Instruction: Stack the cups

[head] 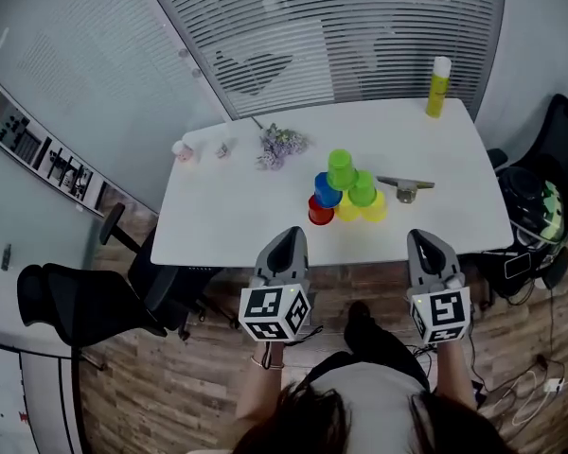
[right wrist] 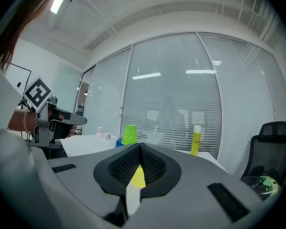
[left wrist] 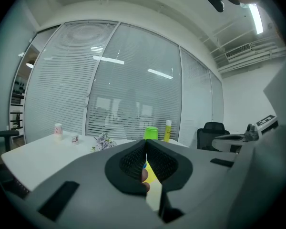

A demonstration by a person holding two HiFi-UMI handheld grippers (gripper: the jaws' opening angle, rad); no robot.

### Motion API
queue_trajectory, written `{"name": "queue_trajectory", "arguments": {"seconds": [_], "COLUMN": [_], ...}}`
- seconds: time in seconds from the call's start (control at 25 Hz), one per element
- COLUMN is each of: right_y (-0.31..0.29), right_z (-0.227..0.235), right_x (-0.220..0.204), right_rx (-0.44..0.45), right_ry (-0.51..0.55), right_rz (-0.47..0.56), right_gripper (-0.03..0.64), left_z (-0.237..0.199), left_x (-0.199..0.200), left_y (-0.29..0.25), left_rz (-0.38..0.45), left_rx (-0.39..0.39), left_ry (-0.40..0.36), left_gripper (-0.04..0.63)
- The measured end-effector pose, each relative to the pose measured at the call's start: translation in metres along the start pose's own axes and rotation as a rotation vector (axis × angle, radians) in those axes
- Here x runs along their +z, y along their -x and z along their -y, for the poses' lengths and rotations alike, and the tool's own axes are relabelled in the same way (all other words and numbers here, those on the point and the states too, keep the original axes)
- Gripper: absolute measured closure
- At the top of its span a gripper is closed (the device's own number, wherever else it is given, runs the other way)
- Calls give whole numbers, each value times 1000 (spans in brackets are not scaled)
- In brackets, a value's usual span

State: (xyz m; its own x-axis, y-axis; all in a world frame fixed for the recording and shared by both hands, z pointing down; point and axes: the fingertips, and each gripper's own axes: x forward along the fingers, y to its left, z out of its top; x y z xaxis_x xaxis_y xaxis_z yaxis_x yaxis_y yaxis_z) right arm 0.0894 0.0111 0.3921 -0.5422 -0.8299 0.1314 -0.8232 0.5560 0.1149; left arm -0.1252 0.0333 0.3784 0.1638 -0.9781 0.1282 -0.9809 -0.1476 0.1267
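Note:
A pyramid of cups stands on the white table, near its front edge. Its bottom row is a red cup and two yellow cups. On them sit a blue cup and a green cup, and another green cup tops the pile. My left gripper and right gripper are held off the table's front edge, apart from the cups. Both are shut with nothing in them. Past the shut left gripper the top green cup shows, and it shows again beyond the right gripper.
A yellow bottle stands at the far right of the table. A sprig of flowers, a small pink cup and a metal tool also lie on it. Office chairs stand at the left and the right.

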Motion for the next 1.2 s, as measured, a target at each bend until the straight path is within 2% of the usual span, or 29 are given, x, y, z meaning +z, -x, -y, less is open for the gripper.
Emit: {"name": "queue_trajectory", "arguments": {"seconds": [0.24, 0.56, 0.88, 1.2], "right_y": [31, 63, 86, 99], "right_z": [-13, -36, -51, -59], "right_x": [17, 26, 34, 35], "right_rx": [19, 53, 74, 80], "right_ry": [10, 40, 63, 71], "right_rz": [43, 56, 72, 71], "right_gripper": [589, 589, 589, 589], "left_z": [20, 34, 50, 61], "left_x": [6, 5, 6, 5], "left_y": [38, 87, 111, 127], "left_rz": [-10, -17, -6, 9], "left_rx": [-8, 1, -8, -32], "left_ry": [-45, -3, -57, -79], "left_gripper": [574, 574, 575, 575]}}
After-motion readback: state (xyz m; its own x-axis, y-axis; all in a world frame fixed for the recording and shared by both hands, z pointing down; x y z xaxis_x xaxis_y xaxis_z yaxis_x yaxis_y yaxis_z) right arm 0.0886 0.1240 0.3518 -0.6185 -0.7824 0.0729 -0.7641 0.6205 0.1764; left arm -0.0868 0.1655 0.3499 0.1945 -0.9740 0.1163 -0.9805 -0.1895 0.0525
